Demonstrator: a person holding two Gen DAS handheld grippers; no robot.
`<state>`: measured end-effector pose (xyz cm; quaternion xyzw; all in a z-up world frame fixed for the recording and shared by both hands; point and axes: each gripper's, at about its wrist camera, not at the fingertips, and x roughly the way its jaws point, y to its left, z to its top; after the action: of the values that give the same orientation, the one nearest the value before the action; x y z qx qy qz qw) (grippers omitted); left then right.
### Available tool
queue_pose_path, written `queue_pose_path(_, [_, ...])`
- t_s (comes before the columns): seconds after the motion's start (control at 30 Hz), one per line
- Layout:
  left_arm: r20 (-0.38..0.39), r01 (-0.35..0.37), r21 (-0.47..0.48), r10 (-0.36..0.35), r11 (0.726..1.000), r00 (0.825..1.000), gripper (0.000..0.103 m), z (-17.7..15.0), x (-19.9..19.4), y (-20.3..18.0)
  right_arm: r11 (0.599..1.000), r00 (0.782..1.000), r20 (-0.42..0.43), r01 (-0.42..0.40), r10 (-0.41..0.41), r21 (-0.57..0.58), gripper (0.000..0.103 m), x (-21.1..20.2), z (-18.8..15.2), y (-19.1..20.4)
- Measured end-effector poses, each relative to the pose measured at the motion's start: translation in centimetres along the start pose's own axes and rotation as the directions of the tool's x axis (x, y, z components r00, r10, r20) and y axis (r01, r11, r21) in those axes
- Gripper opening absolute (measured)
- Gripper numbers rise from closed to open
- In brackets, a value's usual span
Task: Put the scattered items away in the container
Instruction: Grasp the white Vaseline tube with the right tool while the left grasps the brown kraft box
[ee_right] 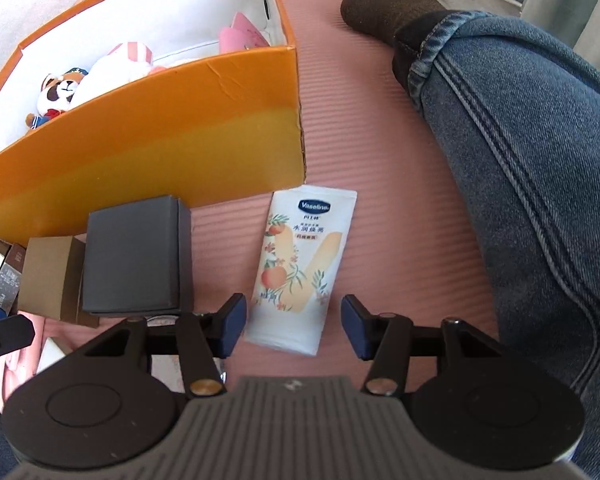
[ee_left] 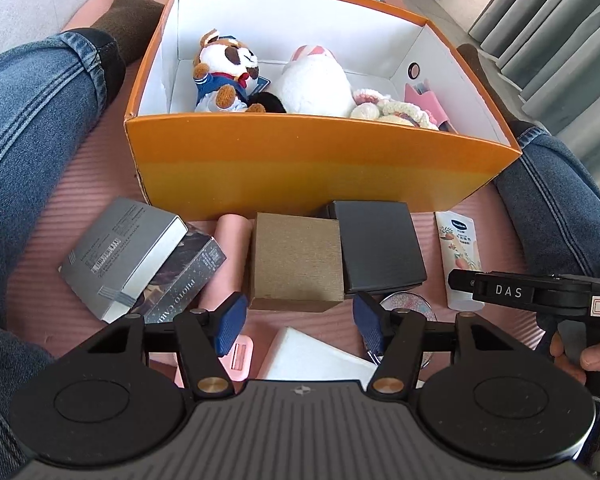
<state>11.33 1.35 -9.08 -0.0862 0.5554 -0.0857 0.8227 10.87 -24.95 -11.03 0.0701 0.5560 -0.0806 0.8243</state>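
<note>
An orange box [ee_left: 308,168] [ee_right: 148,152] stands on the pink mat with plush toys [ee_left: 228,72] inside. In front of it lie a brown box [ee_left: 296,260], a black box [ee_left: 380,252] [ee_right: 134,252], a grey box [ee_left: 120,252] on a dark photo box [ee_left: 184,280], and a white lotion tube [ee_right: 300,268] [ee_left: 460,252]. My left gripper [ee_left: 300,322] is open just above the brown box's near edge, nothing between its pads. My right gripper [ee_right: 292,326] is open over the tube's lower end, fingers on either side, not touching it.
A person's jeans-clad legs [ee_left: 32,128] [ee_right: 532,184] and socked feet flank the box on both sides. A pink case [ee_left: 240,360], a white flat item [ee_left: 316,356] and a round patterned compact [ee_left: 408,306] lie close under the left gripper. A printed sheet lies behind the box.
</note>
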Motion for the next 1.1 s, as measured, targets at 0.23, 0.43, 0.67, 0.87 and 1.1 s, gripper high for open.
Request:
queue_pose_path(0.23, [-0.008, 0.02, 0.065, -0.019, 0.998, 1.0, 0.069, -0.1, 0.6, -1.9, 0.998, 0.998, -0.042, -0.045, 0.046, 0.041, 0.055, 1.3, 0.1, -0.8])
queue_pose_path(0.43, [-0.028, 0.064, 0.099, -0.061, 0.993, 0.998, 0.069, -0.5, 0.9, -3.4, 0.998, 0.997, -0.052, -0.054, 0.055, 0.026, 0.049, 1.0, -0.2, -0.7])
queue_pose_path(0.67, [-0.039, 0.055, 0.105, -0.051, 0.993, 0.998, 0.069, -1.1, 0.9, -3.4, 0.994, 0.992, -0.072, -0.108, 0.107, -0.01, 0.049, -0.2, -1.4, 0.0])
queue_pose_path(0.87, [0.013, 0.039, 0.089, -0.04, 0.995, 0.999, 0.069, -0.7, -1.6, -2.1, 0.985, 0.985, -0.014, -0.172, 0.172, -0.01, 0.049, -3.1, -2.3, -0.1])
queue_pose_path(1.1, [0.058, -0.02, 0.074, 0.016, 0.997, 0.998, 0.069, -0.4, -4.4, 0.4, 0.971, 0.975, 0.009, -0.222, 0.224, -0.084, 0.049, -4.6, -3.4, 1.2])
